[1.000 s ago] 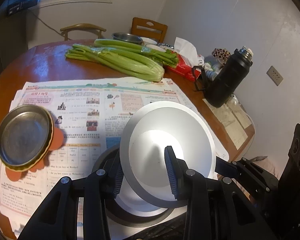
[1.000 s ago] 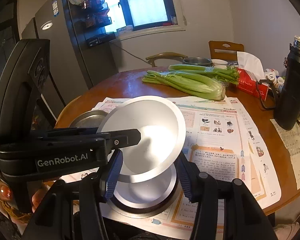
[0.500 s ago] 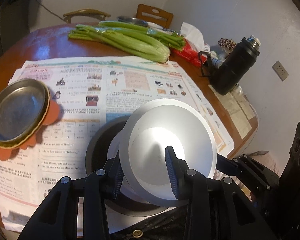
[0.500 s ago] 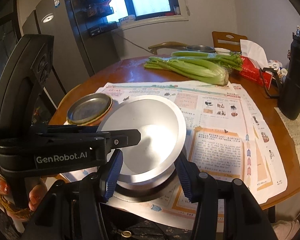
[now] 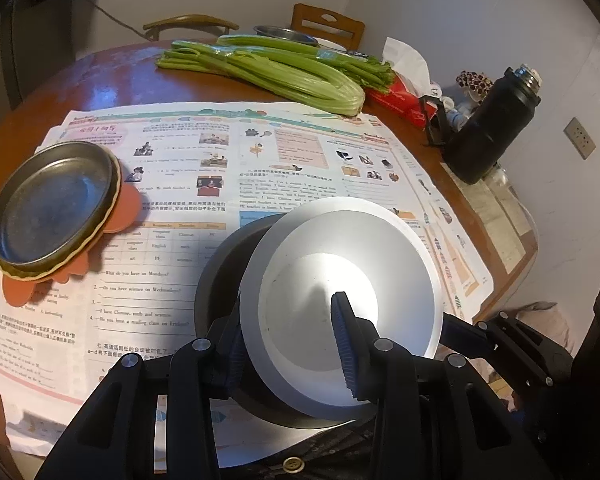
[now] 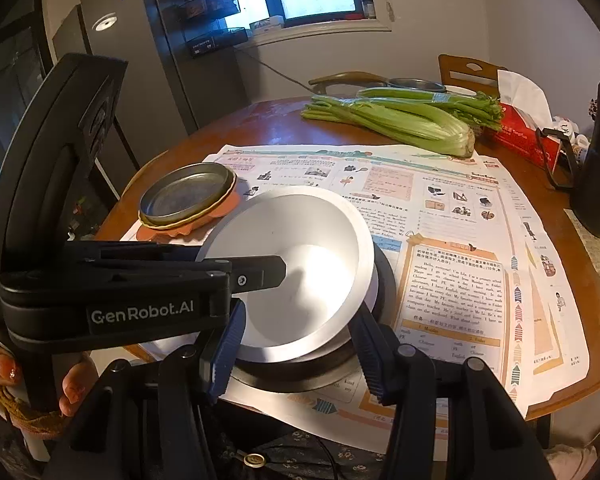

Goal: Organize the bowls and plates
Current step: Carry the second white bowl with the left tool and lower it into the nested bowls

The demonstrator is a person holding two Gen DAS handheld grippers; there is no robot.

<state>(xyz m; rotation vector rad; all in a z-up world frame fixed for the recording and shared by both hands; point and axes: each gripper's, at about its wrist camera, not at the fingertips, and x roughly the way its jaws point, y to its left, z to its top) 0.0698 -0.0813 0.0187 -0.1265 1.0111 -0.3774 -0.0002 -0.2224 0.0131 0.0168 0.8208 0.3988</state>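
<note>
A white bowl (image 5: 340,264) (image 6: 300,240) hangs tilted over a dark round dish (image 5: 216,280) (image 6: 386,280) on the newspaper, its low edge down inside the dish. My left gripper (image 5: 287,304) (image 6: 260,276) is shut on the bowl's wall, with one finger inside and one outside. My right gripper (image 6: 300,308) is shut on the bowl's lower part, a blue pad on each side. One right finger (image 5: 460,330) shows at the bowl's right rim. A shallow metal plate (image 5: 52,204) (image 6: 188,194) lies on an orange mat (image 5: 128,208) to the left.
Newspaper (image 5: 220,160) covers the near half of the round wooden table. At the back lie celery (image 5: 284,76), a red tissue box (image 5: 400,96) and a metal bowl (image 5: 286,34). A black flask (image 5: 492,128) stands right. A person's hand (image 6: 0,368) holds the left gripper.
Both grippers have sunk together with the bowl, which now sits lower over the dark dish. Both cameras tipped further down toward the table. Neither hold on the bowl has changed.
</note>
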